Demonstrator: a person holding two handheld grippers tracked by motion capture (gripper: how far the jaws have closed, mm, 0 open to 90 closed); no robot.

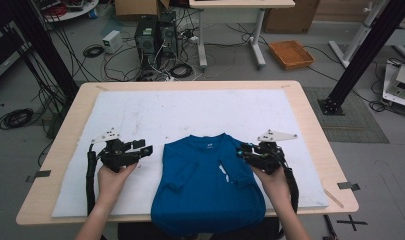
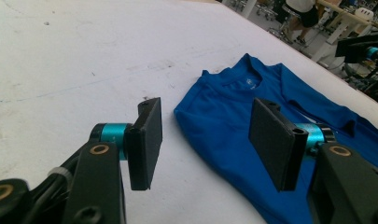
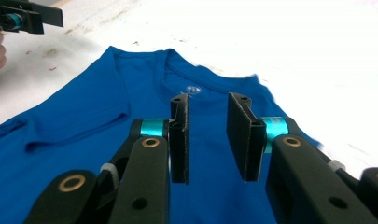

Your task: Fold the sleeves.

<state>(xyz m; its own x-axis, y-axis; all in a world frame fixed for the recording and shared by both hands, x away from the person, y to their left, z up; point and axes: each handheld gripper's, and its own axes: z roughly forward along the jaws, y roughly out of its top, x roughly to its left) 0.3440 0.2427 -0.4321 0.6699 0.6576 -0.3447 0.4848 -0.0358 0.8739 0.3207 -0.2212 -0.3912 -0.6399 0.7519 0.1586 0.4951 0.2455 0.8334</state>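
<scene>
Fingers (image 2: 144,140) on the left gripper (image 1: 140,150) stand wide apart and hold nothing. This gripper sits just to the left of the blue shirt (image 1: 205,185), a little off its edge, with white surface under it. A hand (image 1: 112,177) holds it from below.

Fingers (image 3: 179,140) on the right gripper (image 1: 242,152) are a small way apart. Nothing is between them. They hang over the right side of the shirt, near its shoulder, and point toward the collar.

The blue shirt lies flat on the white surface (image 1: 190,110), near the person's edge. Its collar points away from the person. Both sleeves are folded in over the front. A small white tag (image 1: 224,172) shows near the right sleeve. The bottom of the shirt hangs a bit over the near edge of the surface.
</scene>
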